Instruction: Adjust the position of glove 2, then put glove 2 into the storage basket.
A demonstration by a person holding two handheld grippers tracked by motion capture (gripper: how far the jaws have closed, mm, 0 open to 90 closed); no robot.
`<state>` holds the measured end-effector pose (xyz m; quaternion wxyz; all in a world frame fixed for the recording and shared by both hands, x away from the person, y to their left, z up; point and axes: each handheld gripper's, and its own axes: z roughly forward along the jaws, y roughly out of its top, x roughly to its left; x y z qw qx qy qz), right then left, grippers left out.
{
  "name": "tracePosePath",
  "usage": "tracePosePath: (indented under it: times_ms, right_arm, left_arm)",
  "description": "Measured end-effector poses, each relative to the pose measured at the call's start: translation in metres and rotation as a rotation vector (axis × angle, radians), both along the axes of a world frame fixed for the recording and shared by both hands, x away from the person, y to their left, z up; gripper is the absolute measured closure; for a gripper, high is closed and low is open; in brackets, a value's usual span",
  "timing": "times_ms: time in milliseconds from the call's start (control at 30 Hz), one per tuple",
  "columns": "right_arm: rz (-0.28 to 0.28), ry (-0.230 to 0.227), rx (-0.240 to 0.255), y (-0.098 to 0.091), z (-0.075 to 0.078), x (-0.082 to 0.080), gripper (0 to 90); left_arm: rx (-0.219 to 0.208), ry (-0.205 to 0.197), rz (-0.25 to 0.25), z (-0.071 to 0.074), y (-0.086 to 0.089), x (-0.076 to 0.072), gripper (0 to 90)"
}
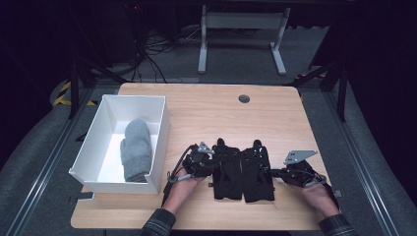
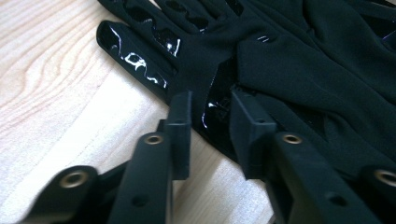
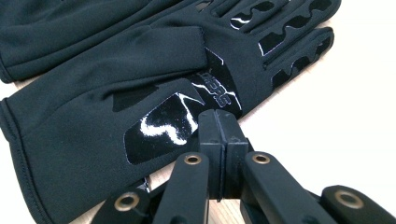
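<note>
Two black gloves lie flat and side by side on the wooden table, their fingers pointing away from the person, and a gripper meets each one at its outer edge.

The left gripper comes at the left glove from its thumb side. Its jaws stand partly closed with a narrow gap between them, and the edge of the glove with a glossy patch lies in that gap. Whether the pads already press on the fabric cannot be told; they look just short of it. The glove's thumb stretches away just beyond the left jaw's tip, and the palm spreads past the right jaw. In the high view, this gripper sits against the left glove.

The right gripper has its jaws pressed fully together, their tips at the edge of the right glove beside its shiny printed patch. Whether any fabric is pinched between them cannot be told. The cuff lies to the left of the tips, the fingers ahead and to the right. From above, this gripper touches the right glove.

Well off to the left of both grippers, a white box holds a grey mitten.
</note>
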<state>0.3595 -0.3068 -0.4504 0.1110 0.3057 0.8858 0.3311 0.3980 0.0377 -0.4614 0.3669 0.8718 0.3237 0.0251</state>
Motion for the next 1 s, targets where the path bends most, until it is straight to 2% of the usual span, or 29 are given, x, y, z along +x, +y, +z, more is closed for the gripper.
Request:
tracePosePath:
  times_ms: [133, 233, 300, 333, 500, 567, 600, 1000]
  right_arm:
    - [0.008, 0.006, -0.004, 0.002, -0.001, 0.000, 90.0]
    - [0.019, 0.012, -0.003, 0.006, -0.002, 0.000, 90.0]
    - [0.026, 0.014, 0.001, 0.008, -0.002, 0.000, 90.0]
    - [0.029, 0.014, 0.001, 0.009, -0.002, 0.000, 90.0]
    - [0.054, 0.018, 0.009, 0.019, -0.003, 0.000, 90.0]
    - [0.061, 0.019, 0.010, 0.022, -0.003, -0.001, 90.0]
    - [0.072, 0.019, 0.011, 0.027, -0.003, 0.000, 90.0]
    - [0.113, 0.018, 0.025, 0.057, -0.005, 0.001, 90.0]
  left_arm:
    - [0.014, 0.008, -0.001, 0.002, -0.002, 0.001, 85.3]
    - [0.025, 0.011, -0.001, 0.004, -0.002, 0.003, 87.2]
    - [0.015, 0.021, 0.008, 0.006, 0.000, 0.003, 87.7]
    - [0.006, 0.028, 0.006, 0.008, 0.003, 0.004, 87.8]
    - [-0.089, 0.040, 0.021, 0.024, 0.018, 0.005, 87.9]
    - [-0.105, 0.035, 0.021, 0.027, 0.019, 0.005, 87.9]
    - [-0.135, 0.037, 0.015, 0.033, 0.022, 0.004, 88.0]
    - [-0.217, 0.032, -0.010, 0.054, 0.025, 0.004, 88.1]
